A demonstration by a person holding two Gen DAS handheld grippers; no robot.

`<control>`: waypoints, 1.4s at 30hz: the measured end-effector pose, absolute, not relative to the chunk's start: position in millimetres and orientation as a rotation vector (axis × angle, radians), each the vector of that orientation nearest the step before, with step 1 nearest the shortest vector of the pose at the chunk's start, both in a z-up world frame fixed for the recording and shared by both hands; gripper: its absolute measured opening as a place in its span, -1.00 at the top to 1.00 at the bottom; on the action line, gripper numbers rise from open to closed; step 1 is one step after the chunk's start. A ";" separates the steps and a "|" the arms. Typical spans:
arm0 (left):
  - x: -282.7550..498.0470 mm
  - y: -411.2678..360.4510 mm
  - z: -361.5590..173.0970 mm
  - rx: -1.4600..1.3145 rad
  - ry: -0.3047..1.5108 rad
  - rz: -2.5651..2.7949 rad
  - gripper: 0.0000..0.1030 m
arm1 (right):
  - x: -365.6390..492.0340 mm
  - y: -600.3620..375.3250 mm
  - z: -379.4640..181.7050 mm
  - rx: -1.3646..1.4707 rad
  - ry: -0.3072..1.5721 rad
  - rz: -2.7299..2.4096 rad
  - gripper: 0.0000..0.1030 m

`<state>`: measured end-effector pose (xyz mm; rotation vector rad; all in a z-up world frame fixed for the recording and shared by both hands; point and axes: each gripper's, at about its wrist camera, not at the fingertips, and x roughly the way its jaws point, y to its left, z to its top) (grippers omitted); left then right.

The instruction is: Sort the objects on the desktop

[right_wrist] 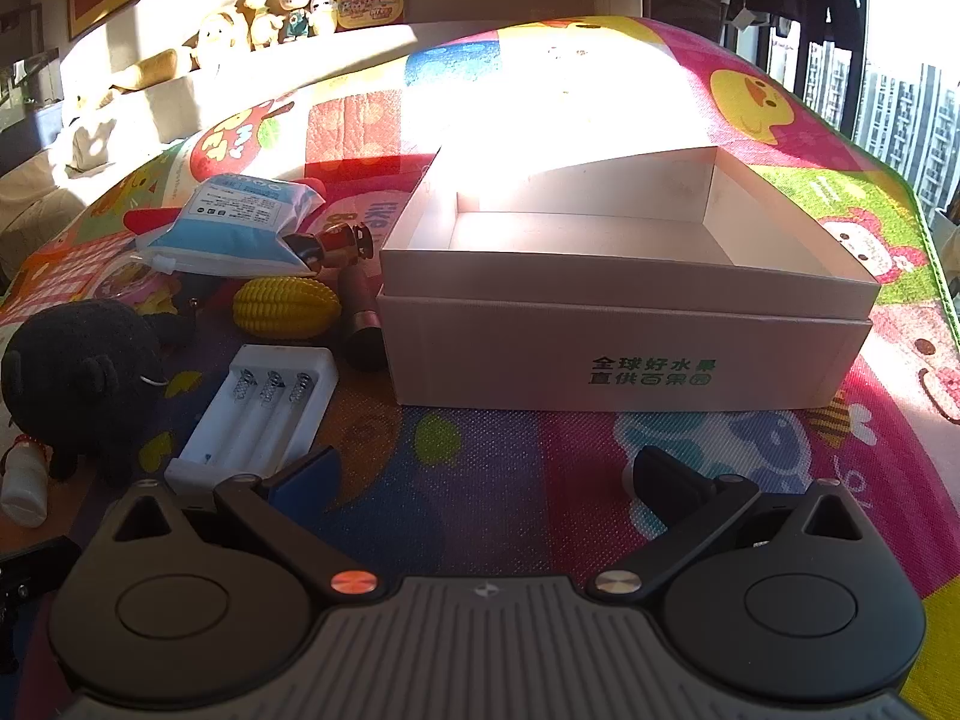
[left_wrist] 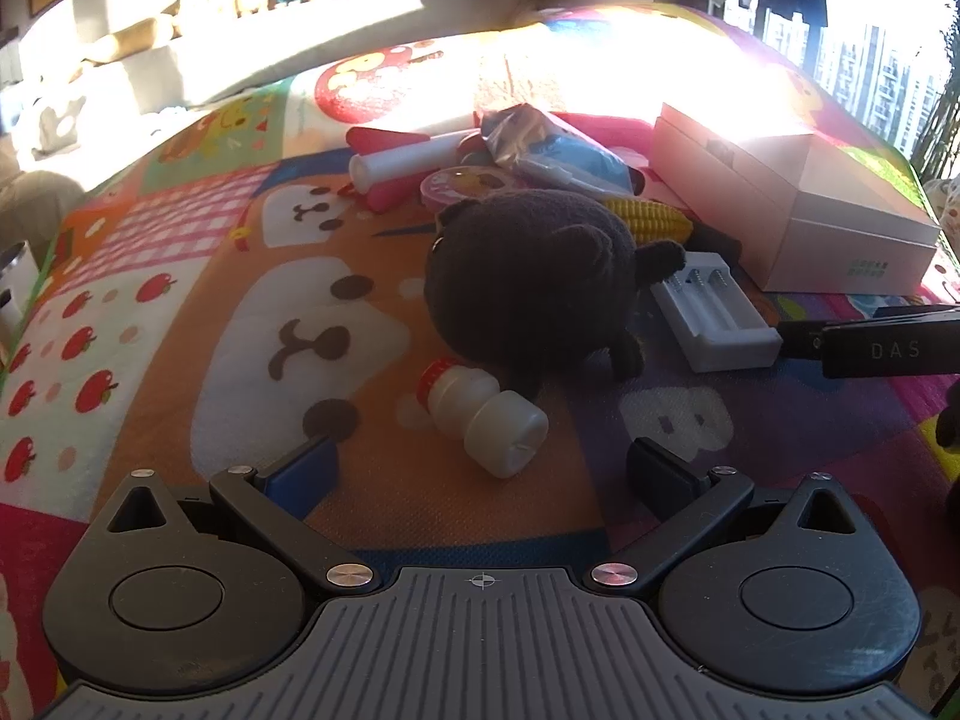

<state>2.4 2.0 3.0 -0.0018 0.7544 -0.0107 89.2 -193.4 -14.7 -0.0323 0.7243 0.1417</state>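
Observation:
My left gripper [left_wrist: 483, 471] is open and empty, just short of a small white bottle with a red cap [left_wrist: 483, 414] lying on its side. A black plush toy [left_wrist: 534, 288] lies right behind the bottle. A white battery charger [left_wrist: 714, 315], a yellow toy corn [left_wrist: 651, 219] and a blue-white pouch [left_wrist: 570, 156] lie around it. My right gripper [right_wrist: 480, 480] is open and empty, in front of an open pale cardboard box [right_wrist: 624, 348]. The charger [right_wrist: 264, 408], corn [right_wrist: 285, 306], plush [right_wrist: 84, 372], pouch [right_wrist: 234, 228] and bottle [right_wrist: 24, 483] lie to its left.
Everything lies on a colourful cartoon play mat [left_wrist: 180, 312]. A white roll [left_wrist: 408, 159], a pink round tin [left_wrist: 465, 186] and a dark cylindrical object [right_wrist: 360, 330] sit in the pile. The right gripper's body [left_wrist: 870, 342] reaches in from the right. Plush figures [right_wrist: 288, 12] line the back shelf.

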 end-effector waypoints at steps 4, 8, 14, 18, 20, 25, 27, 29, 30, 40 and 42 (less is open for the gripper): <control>-2.1 6.8 3.4 -0.027 0.738 -0.029 -1.00 | 83.7 -191.7 -10.6 -0.046 0.779 0.134 -1.00; -5.3 7.7 5.9 -0.042 0.723 -0.035 -1.00 | 71.7 -189.6 -11.3 -0.044 0.786 0.120 -1.00; -13.4 1.9 10.1 0.002 0.711 -0.115 -1.00 | 50.2 -187.5 -9.1 -0.066 0.809 0.158 -1.00; -15.0 -4.6 13.9 0.042 0.693 -0.155 -1.00 | 31.6 -186.1 -10.3 -0.063 0.789 0.177 -1.00; -12.7 -6.6 16.2 0.054 0.682 -0.155 -1.00 | 28.5 -185.3 -11.2 -0.058 0.774 0.170 -1.00; -6.5 -6.1 19.1 0.071 0.670 -0.138 -1.00 | 27.8 -186.7 -11.8 -0.044 0.766 0.167 -1.00; -3.8 -6.9 18.4 0.085 0.672 -0.143 -1.00 | 27.4 -186.8 -12.5 -0.043 0.760 0.166 -1.00; 0.2 -9.7 17.2 0.105 0.674 -0.146 -1.00 | 27.6 -186.0 -12.4 -0.041 0.759 0.159 -1.00; 2.6 -10.8 16.9 0.114 0.671 -0.145 -1.00 | 28.0 -185.1 -12.5 -0.043 0.760 0.155 -1.00; 3.0 22.4 28.0 0.083 0.627 -0.069 -1.00 | 35.9 -180.6 -6.6 -0.091 0.800 0.241 -1.00; -2.4 29.9 27.5 0.061 0.636 -0.065 -1.00 | 38.3 -173.7 -0.3 -0.084 0.779 0.292 -1.00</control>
